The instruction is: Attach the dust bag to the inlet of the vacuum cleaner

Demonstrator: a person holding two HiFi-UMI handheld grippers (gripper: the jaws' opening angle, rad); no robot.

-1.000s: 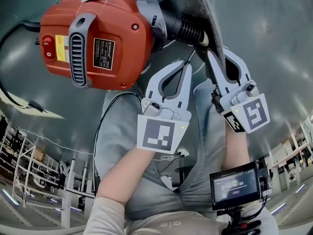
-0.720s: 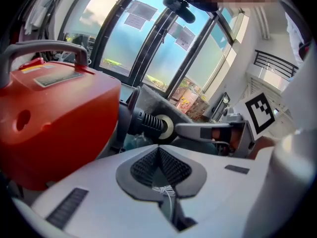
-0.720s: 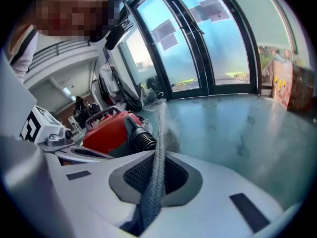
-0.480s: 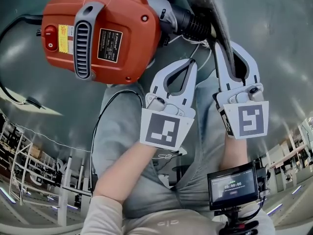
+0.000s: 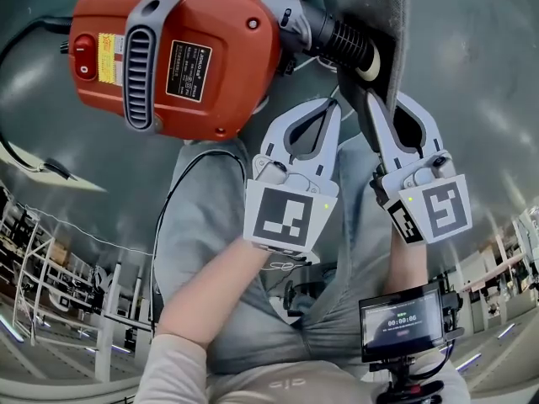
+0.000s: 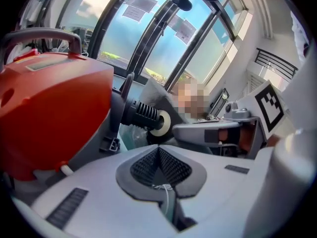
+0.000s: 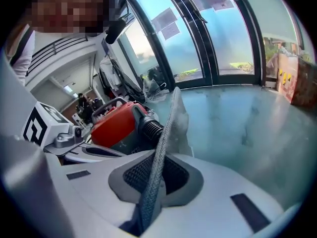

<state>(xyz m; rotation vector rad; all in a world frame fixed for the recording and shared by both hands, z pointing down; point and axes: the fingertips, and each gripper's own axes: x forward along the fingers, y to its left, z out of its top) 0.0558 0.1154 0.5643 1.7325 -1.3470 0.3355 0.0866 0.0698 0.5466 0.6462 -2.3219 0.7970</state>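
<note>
Right claw (image 5: 370,108) is clenching on a fold of the grey dust bag (image 5: 383,15), the cloth running up between its pads as a narrow, rope-like edge in the right gripper view. The left claw (image 5: 333,103) is clenched too, and a thin white string (image 6: 164,195) is showing between its pads; it is probably the bag's tie cord, though I cannot follow it all the way to the bag.

The bag is hanging just beside the black ribbed inlet (image 5: 341,39) of the red vacuum cleaner (image 5: 194,49), which is sitting on the worktop (image 5: 472,57). The inlet's pale rim is lying against the cloth, and whether the bag's mouth is already over it I cannot tell.

As I am judging it, the bag is going to handle as light, soft and floppy. It is creasing wherever it is pinched and offering no stiffness of its own, so its mouth is likely to collapse unless it is being held on two sides. Taking hold near the hem of the opening is looking best. The inlet is looking rigid and ridged, so it should be gripping the cloth well once the mouth is slipping over it.
</note>
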